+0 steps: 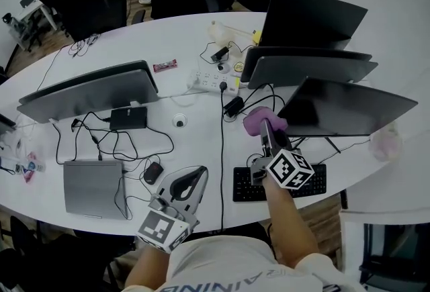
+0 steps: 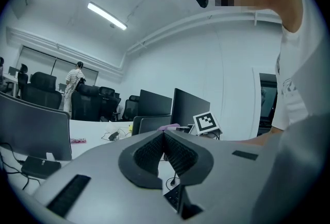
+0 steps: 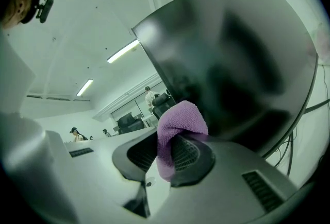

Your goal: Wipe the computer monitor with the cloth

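Left gripper (image 1: pixel 199 173) beside white curved desk (image 1: pixel 181 35), black office chairs (image 1: pixel 101 5) beyond.

Your cloth (image 3: pixel 178 125) is lilac purple against the glossy black monitor (image 3: pixel 237 58). Your left gripper (image 2: pixel 164 138) and right gripper (image 1: pixel 267 128) are grey, with black ribbed fingers (image 2: pixel 147 158) and black-and-white square-patterned marker cubes (image 1: pixel 289 170). The worktop (image 1: pixel 188 35) is white, the keyboard (image 1: pixel 247 188) black, the laptop (image 1: pixel 92 188) silver-grey, the cables (image 1: pixel 222 150) black and the power strip (image 1: pixel 213 81) white.

left gripper (image 2: pixel 164 133) | jaws together, nothing between | dark monitors (image 2: pixel 190 107) beyond | white desk (image 2: pixel 98 128)
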The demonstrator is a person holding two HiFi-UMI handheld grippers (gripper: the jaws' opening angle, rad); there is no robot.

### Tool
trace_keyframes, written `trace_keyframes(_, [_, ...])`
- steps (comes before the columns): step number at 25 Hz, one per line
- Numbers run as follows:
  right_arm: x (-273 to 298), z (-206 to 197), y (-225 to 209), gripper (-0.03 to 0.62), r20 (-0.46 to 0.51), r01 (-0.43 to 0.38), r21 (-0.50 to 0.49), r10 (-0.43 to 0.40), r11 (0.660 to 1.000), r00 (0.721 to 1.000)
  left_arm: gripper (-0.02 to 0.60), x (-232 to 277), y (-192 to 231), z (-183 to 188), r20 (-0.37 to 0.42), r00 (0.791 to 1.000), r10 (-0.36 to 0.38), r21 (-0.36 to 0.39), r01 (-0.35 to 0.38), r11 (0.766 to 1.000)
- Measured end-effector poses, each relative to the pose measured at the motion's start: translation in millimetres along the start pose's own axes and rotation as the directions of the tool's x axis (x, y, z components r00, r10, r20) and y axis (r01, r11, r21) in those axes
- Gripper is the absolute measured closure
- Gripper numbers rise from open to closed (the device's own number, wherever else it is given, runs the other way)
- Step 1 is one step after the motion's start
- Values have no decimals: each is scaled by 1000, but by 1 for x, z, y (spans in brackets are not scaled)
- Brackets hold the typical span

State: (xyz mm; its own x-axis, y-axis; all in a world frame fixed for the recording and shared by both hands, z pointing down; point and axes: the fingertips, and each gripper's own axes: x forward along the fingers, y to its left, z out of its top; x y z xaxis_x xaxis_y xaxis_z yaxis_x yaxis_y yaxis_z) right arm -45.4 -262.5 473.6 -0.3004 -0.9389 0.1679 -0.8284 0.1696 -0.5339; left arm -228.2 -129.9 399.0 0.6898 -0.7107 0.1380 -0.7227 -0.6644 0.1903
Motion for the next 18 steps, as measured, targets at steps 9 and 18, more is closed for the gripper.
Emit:
trace_keyframes(9, [-9,38,22,539,81,-15,-12,15,1000,997,577,-3,1,6,29,999,-27,-19,27,999])
trace_keyframes(18, [-16,74,39,539,120,-26,15,24,1000,992,577,-6,-6,10,48,997,-63,-27,64,998])
